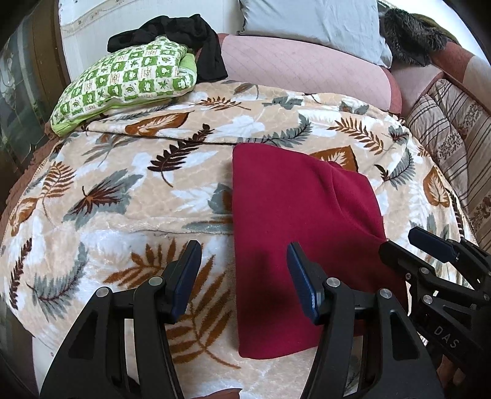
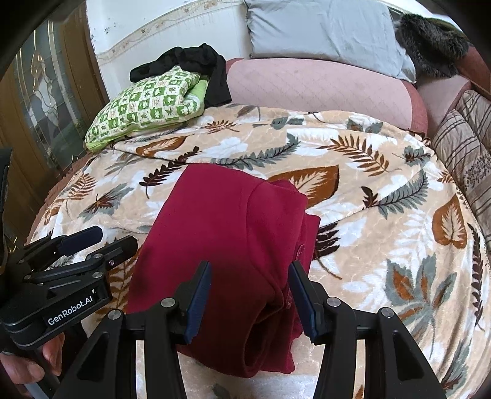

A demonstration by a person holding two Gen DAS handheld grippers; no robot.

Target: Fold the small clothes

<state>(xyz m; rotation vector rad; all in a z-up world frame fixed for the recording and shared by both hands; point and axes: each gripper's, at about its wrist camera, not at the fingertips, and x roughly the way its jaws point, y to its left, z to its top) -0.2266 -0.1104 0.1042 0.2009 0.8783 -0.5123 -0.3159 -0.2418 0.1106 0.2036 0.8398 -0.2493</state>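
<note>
- The dark red garment (image 1: pixel 294 227) is lying folded into a long rectangle on the leaf-patterned blanket (image 1: pixel 122 190), one short end reaching the blanket's near edge, the rest running toward the middle.
- In the right wrist view that garment (image 2: pixel 227 233) is showing stacked layers along its right side, with a rolled fold opening at the near end.
- The left gripper (image 1: pixel 242 276) is hanging above the garment's near left edge, jaws standing partly apart; one finger is over the red cloth, the other over bare blanket, and nothing is pinched between them.
- The right gripper (image 2: pixel 250 291) is hovering over the garment's near right portion, jaws likewise partly apart, both pads above the cloth; whether they are touching it, I cannot tell, but they are not clamping it.
- Each gripper is showing in the other's view: the right one (image 1: pixel 411 242) at the garment's right edge, the left one (image 2: pixel 113 239) at its left edge, a hand (image 2: pixel 36 365) wrapping its handle.
- Over at the blanket's far left corner, a green checked pillow (image 1: pixel 122 86) is sitting with a black garment (image 1: pixel 184 33) draped over it.
- Beyond the far edge, a pink cushion (image 1: pixel 307 67) and a grey pillow (image 1: pixel 310 21) are resting.
</note>
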